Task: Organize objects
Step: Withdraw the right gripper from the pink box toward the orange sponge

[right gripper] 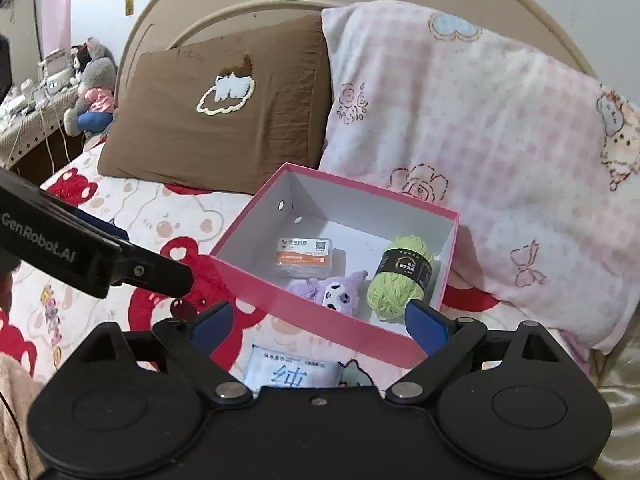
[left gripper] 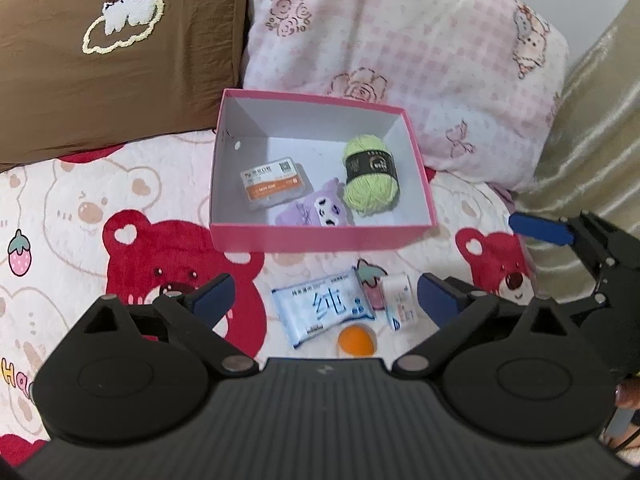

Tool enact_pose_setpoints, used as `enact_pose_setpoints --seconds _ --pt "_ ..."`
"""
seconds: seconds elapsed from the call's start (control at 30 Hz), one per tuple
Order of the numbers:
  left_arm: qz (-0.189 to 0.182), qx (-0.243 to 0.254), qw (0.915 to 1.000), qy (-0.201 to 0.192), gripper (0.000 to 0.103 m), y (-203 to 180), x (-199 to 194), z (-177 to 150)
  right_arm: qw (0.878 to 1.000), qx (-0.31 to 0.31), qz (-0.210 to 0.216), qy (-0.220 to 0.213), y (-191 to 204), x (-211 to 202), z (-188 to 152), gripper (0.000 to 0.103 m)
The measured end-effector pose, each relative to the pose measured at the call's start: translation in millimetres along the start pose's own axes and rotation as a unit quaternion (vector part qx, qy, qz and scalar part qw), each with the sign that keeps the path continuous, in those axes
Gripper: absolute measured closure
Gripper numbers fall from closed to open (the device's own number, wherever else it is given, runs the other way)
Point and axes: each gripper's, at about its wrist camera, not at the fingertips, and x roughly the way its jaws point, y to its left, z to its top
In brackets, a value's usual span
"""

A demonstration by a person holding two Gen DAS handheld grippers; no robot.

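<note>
Matt pink cardboard box (left gripper: 320,236) with smooth white inside; fuzzy green yarn (left gripper: 371,178); plush purple toy (left gripper: 316,212); glossy plastic wipes packet (left gripper: 324,308); fleecy bed blanket (left gripper: 80,216); matt black plastic left claw (left gripper: 324,300)

The wipes packet (left gripper: 323,309) on the bedspread's near edge bears a large blue "纯". The other gripper's arm (right gripper: 60,240) reads "GenRobot.AI". The box's card case (left gripper: 275,182) shows a QR code.

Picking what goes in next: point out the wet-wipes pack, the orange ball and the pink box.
wet-wipes pack (left gripper: 324,306), left wrist view, middle of its printed face.
orange ball (left gripper: 355,341), left wrist view, centre of the ball.
pink box (left gripper: 320,240), left wrist view, near outer wall.
</note>
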Motion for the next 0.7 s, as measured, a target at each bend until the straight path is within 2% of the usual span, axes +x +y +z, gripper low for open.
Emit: enact_pose_setpoints --seconds 0.27,0.37,0.43,0.7 --pt "-0.019 0.019 0.9995 0.014 0.002 -5 -9 -20 1.000 -0.007 0.002 0.001 9 -24 -16 0.008" --pt "-0.024 0.024 0.9992 0.021 0.001 -4 -10 -27 1.000 -0.001 0.028 0.005 10 -29 -23 0.008" --pt "-0.025 0.029 0.9990 0.025 0.001 -4 -10 -31 0.999 0.000 0.041 0.012 11 -32 -26 0.004" --pt "-0.037 0.033 0.9981 0.036 0.000 0 -8 -47 0.997 -0.021 0.061 0.046 26 -29 -43 0.002"
